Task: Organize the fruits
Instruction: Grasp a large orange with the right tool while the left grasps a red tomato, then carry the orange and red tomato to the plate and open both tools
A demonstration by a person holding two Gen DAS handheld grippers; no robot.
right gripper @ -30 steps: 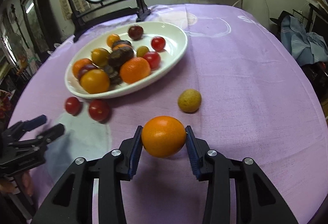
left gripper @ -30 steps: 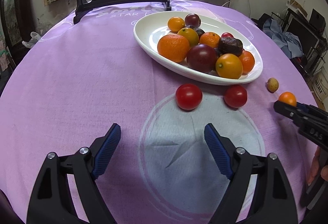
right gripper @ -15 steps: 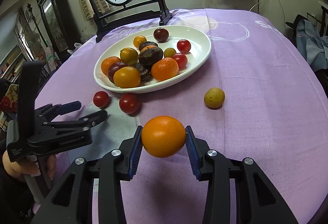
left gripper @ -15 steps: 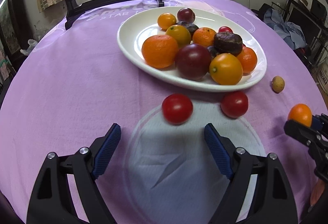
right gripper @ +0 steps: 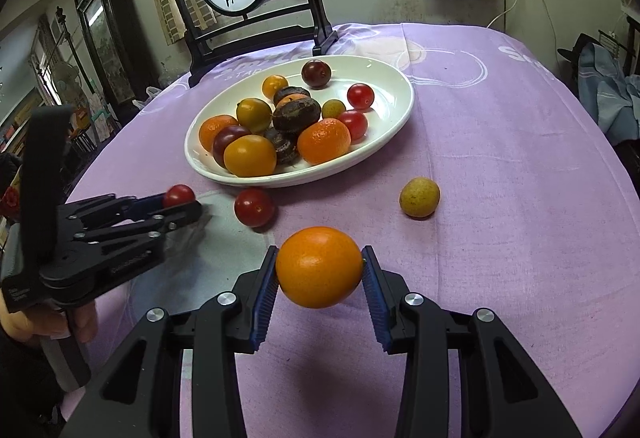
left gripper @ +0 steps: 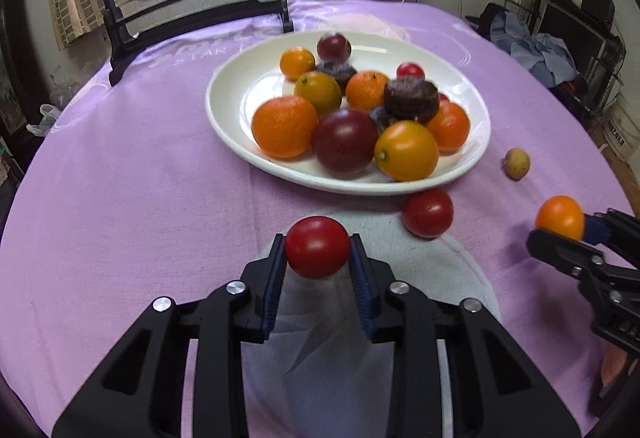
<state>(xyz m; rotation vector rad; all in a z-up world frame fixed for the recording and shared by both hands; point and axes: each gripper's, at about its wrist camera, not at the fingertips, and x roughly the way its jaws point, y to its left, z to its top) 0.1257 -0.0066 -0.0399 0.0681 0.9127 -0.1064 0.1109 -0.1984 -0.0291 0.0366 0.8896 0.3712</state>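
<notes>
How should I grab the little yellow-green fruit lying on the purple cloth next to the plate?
Probably from above. The yellow-green fruit is round and lies alone on the cloth, apart from the plate and the loose red tomato. Put one finger on each side of its widest middle. Round fruit can roll, so squeeze gently.

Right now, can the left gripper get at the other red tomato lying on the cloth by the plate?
Probably not yet: the left gripper is closing on a tomato. The loose tomato lies close, unobstructed.
</notes>
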